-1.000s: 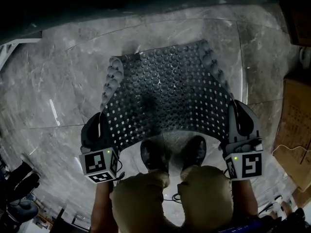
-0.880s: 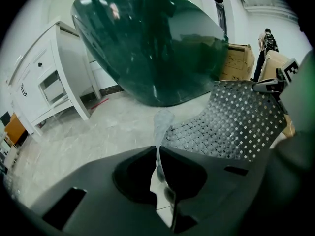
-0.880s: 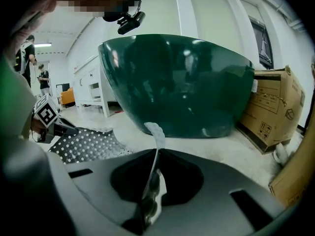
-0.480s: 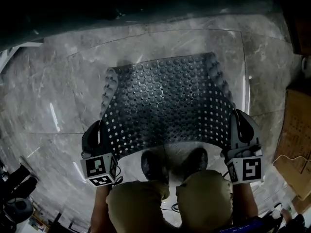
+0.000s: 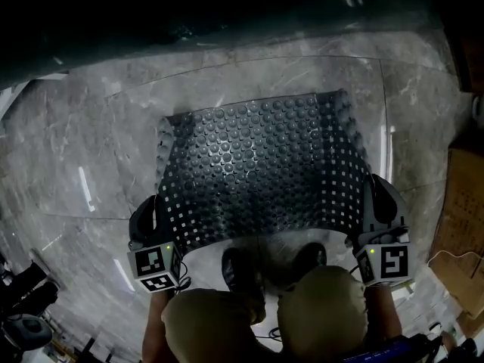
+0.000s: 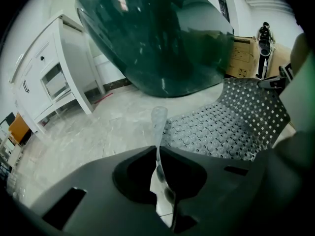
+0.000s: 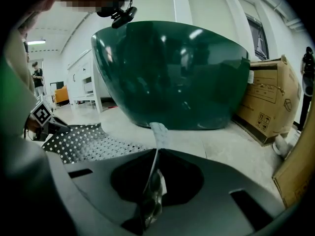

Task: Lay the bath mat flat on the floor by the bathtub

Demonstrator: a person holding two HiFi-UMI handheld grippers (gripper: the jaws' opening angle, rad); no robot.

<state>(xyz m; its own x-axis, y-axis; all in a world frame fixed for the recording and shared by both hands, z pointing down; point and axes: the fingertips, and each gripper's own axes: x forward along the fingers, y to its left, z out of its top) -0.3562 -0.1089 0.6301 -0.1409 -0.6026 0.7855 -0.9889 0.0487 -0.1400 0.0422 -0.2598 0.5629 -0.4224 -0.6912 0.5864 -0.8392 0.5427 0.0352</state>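
A translucent grey bath mat (image 5: 261, 169) with suction cups and small square holes hangs spread between my two grippers, its far part resting on the marble floor (image 5: 83, 134) beside the dark green bathtub (image 5: 189, 10). My left gripper (image 5: 155, 219) is shut on the mat's near left corner, the edge pinched between its jaws (image 6: 158, 146). My right gripper (image 5: 372, 212) is shut on the near right corner (image 7: 156, 146). The tub (image 7: 172, 73) fills the background of both gripper views, and the mat (image 6: 236, 124) lies just before it.
The person's shoes (image 5: 242, 267) and knees stand just behind the mat's near edge. Cardboard boxes (image 5: 461, 218) stand at the right. A white cabinet (image 6: 54, 77) stands left of the tub. Dark equipment (image 5: 23, 308) sits at the lower left.
The mat has come down and spread forward towards the tub, its curled side edges flattening. Both grippers have sunk a little lower with it.
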